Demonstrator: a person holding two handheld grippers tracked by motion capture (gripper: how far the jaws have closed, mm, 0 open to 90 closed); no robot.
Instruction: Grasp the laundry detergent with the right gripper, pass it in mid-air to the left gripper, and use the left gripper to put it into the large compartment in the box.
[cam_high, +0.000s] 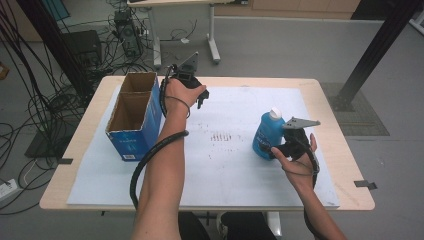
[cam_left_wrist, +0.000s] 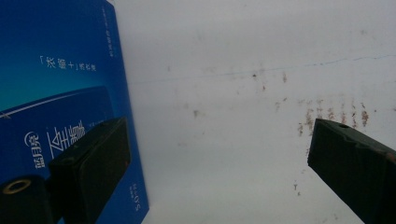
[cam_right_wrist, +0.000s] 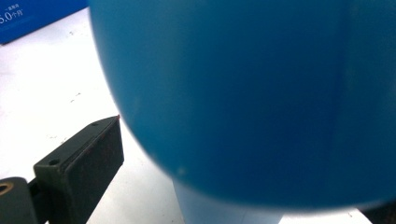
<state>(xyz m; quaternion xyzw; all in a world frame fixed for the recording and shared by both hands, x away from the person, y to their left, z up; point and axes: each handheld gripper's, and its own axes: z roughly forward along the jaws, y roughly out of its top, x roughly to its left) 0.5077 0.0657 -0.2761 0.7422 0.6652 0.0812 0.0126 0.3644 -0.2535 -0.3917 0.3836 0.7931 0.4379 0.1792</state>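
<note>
A blue bottle (cam_high: 267, 134) with a white cap stands at the right of the white mat (cam_high: 225, 165). My right gripper (cam_high: 275, 149) comes at it from the right, jaws around its lower body. In the right gripper view the bottle (cam_right_wrist: 261, 93) sits between the jaws; the left fingertip (cam_right_wrist: 109, 128) touches its side and the other jaw is mostly hidden. My left gripper (cam_high: 200, 96) hangs above the mat's far left, just right of the open blue cardboard box (cam_high: 131, 137). Its jaws stand wide apart with nothing between them (cam_left_wrist: 219, 158), the box (cam_left_wrist: 60, 84) close on the left.
The box has two open compartments and stands at the mat's left edge. The mat shows rusty specks (cam_high: 220, 136) in the middle. Beyond the table's far edge are a desk leg (cam_high: 214, 47), cables (cam_high: 45, 100) and a black post (cam_high: 375, 50).
</note>
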